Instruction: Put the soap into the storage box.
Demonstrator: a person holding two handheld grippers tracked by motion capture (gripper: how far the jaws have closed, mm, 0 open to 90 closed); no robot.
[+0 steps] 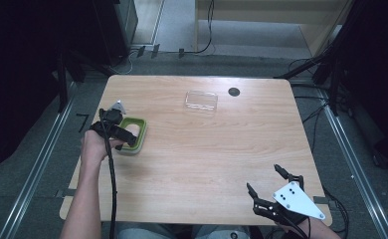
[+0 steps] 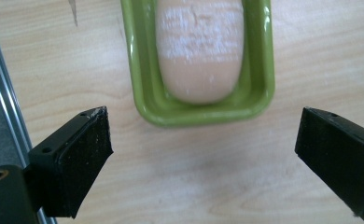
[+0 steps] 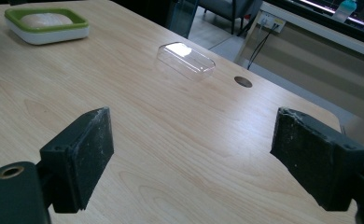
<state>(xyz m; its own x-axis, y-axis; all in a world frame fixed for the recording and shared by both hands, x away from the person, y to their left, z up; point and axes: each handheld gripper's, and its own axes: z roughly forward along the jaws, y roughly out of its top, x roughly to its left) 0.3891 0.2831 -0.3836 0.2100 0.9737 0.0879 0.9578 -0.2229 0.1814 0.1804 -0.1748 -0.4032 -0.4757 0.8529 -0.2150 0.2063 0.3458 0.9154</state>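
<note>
The green soap dish [image 2: 199,100] with its pale bar, probably soap [image 2: 199,51], is set down near the counter's [image 1: 207,164] left edge; the left gripper [image 2: 203,154] is held above it, jaws released and empty. The right gripper [image 3: 192,154] is parked open.

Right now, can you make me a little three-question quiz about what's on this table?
1. True or false: the left gripper is squeezing the green dish.
2. What lies in the green dish? A) a pale bread roll B) a spoon C) nothing
3. Which thing lies nearer the dark round hole: the clear lid or the green dish?

Key: 1 false, its jaws stand wide apart; 2 A; 3 the clear lid.
</note>
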